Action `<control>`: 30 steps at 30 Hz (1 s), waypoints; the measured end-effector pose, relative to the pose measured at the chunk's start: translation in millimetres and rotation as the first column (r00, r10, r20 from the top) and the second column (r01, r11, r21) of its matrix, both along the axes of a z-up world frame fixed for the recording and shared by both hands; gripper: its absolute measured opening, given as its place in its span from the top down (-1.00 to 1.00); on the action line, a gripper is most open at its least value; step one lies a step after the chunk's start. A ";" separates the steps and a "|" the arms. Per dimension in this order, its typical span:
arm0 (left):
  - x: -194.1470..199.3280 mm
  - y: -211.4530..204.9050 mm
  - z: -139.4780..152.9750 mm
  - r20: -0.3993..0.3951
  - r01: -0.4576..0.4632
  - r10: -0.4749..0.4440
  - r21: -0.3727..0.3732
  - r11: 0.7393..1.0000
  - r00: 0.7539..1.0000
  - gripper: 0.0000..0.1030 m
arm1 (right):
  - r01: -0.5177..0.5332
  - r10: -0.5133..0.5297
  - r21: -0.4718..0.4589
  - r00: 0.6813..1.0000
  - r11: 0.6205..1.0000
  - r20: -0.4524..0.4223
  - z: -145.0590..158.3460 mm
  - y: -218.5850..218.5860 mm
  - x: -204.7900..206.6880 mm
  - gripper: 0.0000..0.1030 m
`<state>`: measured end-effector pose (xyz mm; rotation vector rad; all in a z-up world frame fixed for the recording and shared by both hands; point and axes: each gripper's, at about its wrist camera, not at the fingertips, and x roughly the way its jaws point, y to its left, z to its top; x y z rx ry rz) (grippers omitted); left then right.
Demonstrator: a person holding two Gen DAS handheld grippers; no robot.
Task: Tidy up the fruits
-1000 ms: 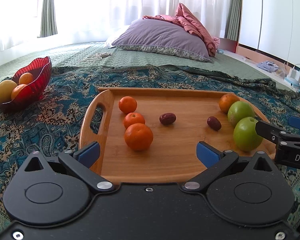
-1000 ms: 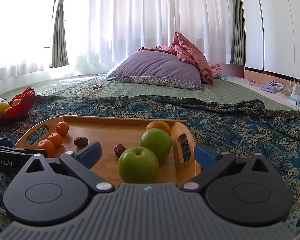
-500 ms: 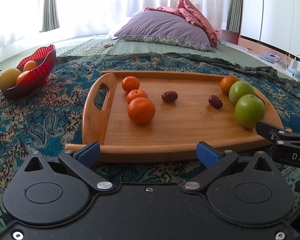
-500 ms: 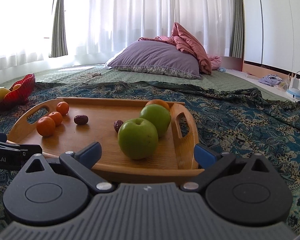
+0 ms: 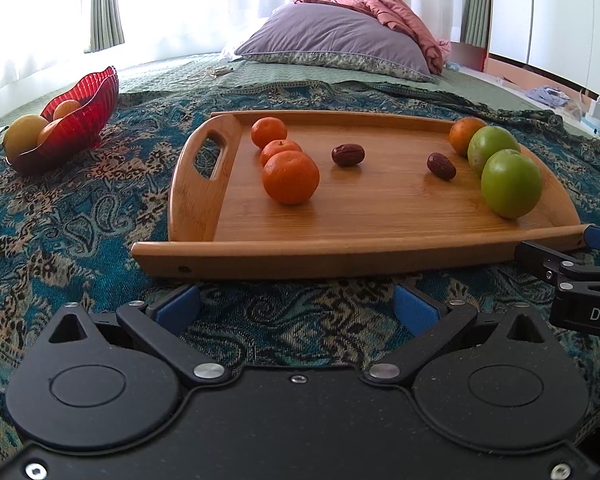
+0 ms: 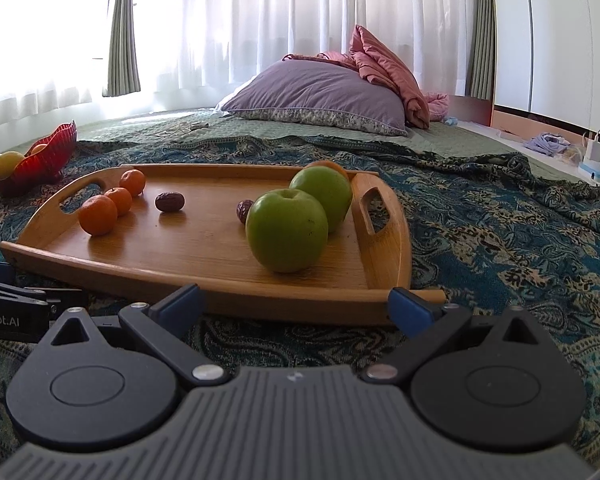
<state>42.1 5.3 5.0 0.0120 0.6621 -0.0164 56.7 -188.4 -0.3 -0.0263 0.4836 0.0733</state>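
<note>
Hovering short of tray (image 6: 204,300) | both grippers spread wide, empty | near green apple (image 6: 286,230) dead centre ahead of right gripper (image 6: 294,302), lower right for left gripper (image 5: 296,306) | I'd judge right nearer | red bowl (image 5: 80,120) upper left

Wooden tray (image 5: 356,256) flat on patterned cloth: three mandarins (image 5: 291,176) at left, two dates (image 5: 348,155) mid, two green apples (image 5: 511,188) and an orange (image 5: 464,134) at right.
</note>
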 end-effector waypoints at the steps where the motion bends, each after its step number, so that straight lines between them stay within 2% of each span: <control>1: -0.3 0.0 -0.8 0.001 -0.002 0.002 0.004 1.000 1.000 -0.99 | -0.002 0.002 0.000 1.000 1.000 -0.004 -0.6 0.2 0.0 -1.00; 10: 4.0 -3.6 -4.9 -0.004 -0.011 0.012 0.029 1.000 1.000 -1.00 | -0.011 0.009 -0.025 0.999 1.000 -0.048 -12.4 3.9 5.0 -1.00; 16: 7.2 -3.5 -7.1 -0.014 -0.018 0.018 0.029 0.999 1.000 -1.00 | -0.016 0.015 -0.011 0.995 1.000 -0.094 -16.1 2.0 11.0 -1.00; 30: 7.8 -0.7 -7.5 -0.020 -0.017 0.018 0.018 1.000 1.000 -1.00 | -0.020 0.018 -0.026 0.995 0.999 -0.097 -17.7 4.7 11.9 -1.00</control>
